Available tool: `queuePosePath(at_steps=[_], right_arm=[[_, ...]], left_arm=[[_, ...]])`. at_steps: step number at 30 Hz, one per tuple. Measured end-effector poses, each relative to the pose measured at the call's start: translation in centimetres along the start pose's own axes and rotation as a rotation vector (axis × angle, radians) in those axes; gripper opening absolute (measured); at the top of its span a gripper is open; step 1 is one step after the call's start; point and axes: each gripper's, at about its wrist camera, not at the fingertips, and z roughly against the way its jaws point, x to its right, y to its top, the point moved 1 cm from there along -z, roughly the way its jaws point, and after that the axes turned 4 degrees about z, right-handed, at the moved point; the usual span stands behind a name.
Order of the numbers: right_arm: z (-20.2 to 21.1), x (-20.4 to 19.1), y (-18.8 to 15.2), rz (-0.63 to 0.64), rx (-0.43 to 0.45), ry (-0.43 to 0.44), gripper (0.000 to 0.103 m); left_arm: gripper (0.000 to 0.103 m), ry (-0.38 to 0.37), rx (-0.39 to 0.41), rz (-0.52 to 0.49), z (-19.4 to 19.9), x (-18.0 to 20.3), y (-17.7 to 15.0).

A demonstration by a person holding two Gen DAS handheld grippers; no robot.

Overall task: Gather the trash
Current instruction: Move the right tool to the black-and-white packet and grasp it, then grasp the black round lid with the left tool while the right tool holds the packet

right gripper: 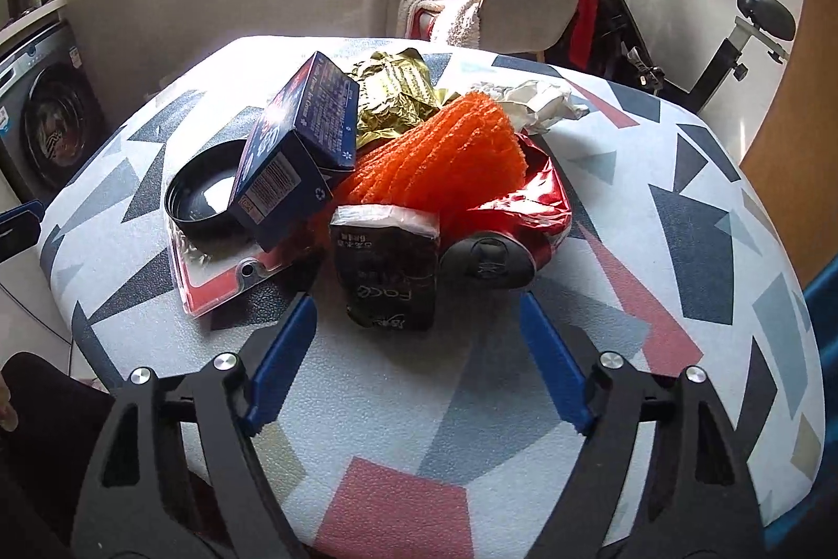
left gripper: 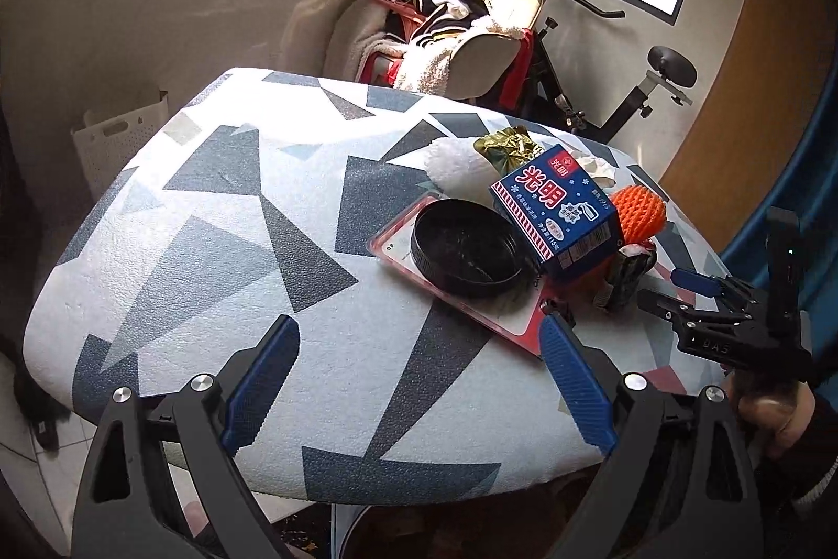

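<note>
I see trash heaped on worktop [right gripper: 681, 244]: blue carton [right gripper: 293, 150] tilted on black lid [right gripper: 201, 192], orange foam net [right gripper: 445, 150], crushed red can [right gripper: 529, 203], black packet [right gripper: 387, 265].

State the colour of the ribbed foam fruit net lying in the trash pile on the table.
Bright orange. The ribbed foam fruit net shows best in the right wrist view.

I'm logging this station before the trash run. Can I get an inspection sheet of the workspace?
Surface: table with a geometric-patterned cover.
Job's things: blue box leaning on a black lid, over a red-edged blister pack; orange net, gold wrapper, crushed red can, black packet, white paper.
Clutter: nothing seen.
Grippers: left gripper open, empty; right gripper open, empty.
Cables: nothing seen.
Surroundings: chair with clothes, exercise bike, washing machine.
</note>
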Motion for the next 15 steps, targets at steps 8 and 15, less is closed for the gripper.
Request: queuePosePath(at_steps=[8,15], right_arm=[[-3.9,-0.6,1.1,-0.048,-0.043,-0.003,0.064],[-1.7,0.2,0.9,-0.062,-0.001,0.061,0.037]], left_arm=[[0.09,0.013,-0.041,0.006,-1.8,-0.4,0.2],[0.082,0.017,-0.08,0.044,-3.2,-1.1,0.6]])
